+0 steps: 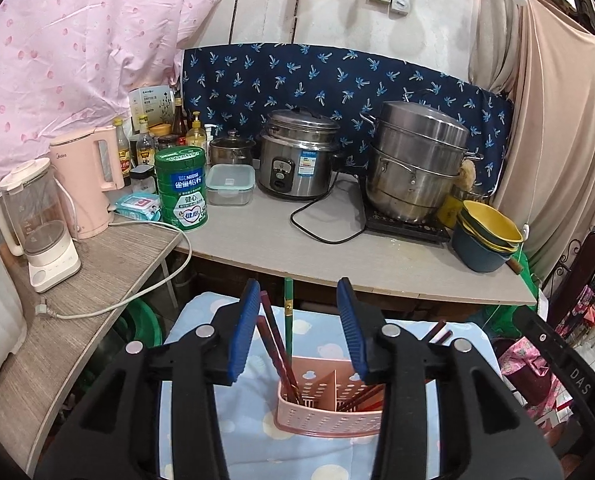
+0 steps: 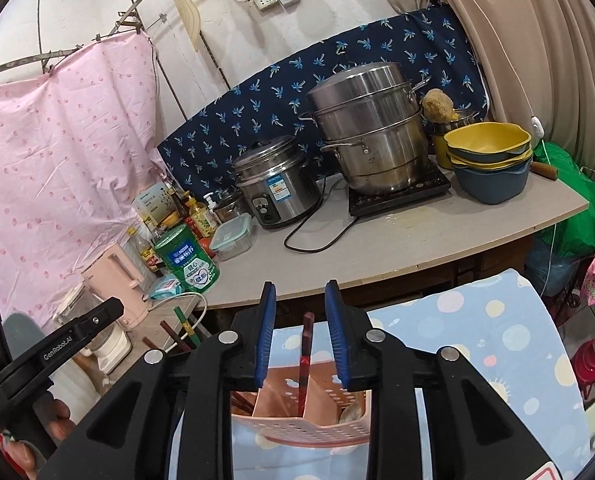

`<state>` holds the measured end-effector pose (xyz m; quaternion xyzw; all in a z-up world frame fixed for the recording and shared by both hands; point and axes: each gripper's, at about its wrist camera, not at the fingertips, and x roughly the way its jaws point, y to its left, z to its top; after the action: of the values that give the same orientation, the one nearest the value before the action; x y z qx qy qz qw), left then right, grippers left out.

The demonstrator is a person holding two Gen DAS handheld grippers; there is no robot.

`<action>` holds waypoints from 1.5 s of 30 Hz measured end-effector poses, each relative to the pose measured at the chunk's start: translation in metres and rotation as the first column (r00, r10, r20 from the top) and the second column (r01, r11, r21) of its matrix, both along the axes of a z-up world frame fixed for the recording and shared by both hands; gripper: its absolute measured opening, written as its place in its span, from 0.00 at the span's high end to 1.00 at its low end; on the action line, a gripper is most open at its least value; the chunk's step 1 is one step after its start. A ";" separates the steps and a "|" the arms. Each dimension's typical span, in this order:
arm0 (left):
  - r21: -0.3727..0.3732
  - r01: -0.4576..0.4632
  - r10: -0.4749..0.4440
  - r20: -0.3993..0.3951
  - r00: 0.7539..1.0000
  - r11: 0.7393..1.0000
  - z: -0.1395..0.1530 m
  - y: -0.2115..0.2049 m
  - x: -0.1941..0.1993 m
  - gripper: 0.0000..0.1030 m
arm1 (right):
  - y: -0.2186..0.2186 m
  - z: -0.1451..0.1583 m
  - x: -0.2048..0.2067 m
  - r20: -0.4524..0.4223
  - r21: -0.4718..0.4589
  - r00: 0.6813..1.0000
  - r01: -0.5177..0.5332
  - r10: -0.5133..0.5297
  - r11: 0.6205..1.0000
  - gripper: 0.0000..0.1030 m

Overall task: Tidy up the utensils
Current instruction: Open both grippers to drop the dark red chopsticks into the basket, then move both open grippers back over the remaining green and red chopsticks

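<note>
A pink perforated utensil holder (image 1: 329, 408) with compartments stands on a blue dotted cloth (image 1: 249, 420). Dark red chopsticks (image 1: 275, 344) and a green chopstick (image 1: 288, 320) stand in its left compartment; more dark red chopsticks (image 1: 437, 332) lean out to the right. My left gripper (image 1: 301, 332) is open just above the holder, its jaws either side of the chopsticks, touching none. In the right wrist view the holder (image 2: 305, 420) sits below my open right gripper (image 2: 301, 332), with one dark red chopstick (image 2: 305, 356) upright between the jaws, not clamped. The other chopsticks (image 2: 185, 328) show at left.
A grey counter (image 1: 377, 248) behind holds a rice cooker (image 1: 297, 160), a steel steamer pot (image 1: 417, 160) on an induction hob, stacked bowls (image 1: 487, 236), a green tin (image 1: 181, 188), a pink kettle (image 1: 87, 184), bottles and a loose cable.
</note>
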<state>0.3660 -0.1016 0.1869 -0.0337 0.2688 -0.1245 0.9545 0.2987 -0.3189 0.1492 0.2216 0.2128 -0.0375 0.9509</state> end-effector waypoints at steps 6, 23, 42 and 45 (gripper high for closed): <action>0.020 -0.001 0.001 0.005 1.000 1.000 0.001 0.001 -0.015 0.62 | 0.009 0.002 -0.013 -0.008 -0.013 1.000 -0.025 0.025 1.000 0.74; 0.067 0.011 -0.009 -0.027 1.000 0.998 -0.019 0.012 -0.084 0.58 | 0.043 -0.012 -0.079 -0.064 -0.024 0.992 -0.110 0.108 0.994 0.74; 0.095 0.065 -0.046 -0.186 0.981 0.993 -0.115 0.047 -0.190 0.58 | 0.088 -0.105 -0.189 -0.267 -0.101 0.951 -0.188 0.156 0.977 0.72; 0.091 0.072 -0.051 -0.217 0.975 0.993 -0.129 0.051 -0.201 0.58 | 0.096 -0.121 -0.204 -0.303 -0.094 0.938 -0.205 0.169 0.974 0.72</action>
<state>0.1654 -0.0505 0.0579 0.0084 0.3767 -0.1364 0.9162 0.0945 -0.2234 0.0286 0.1329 0.3687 0.0075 0.9200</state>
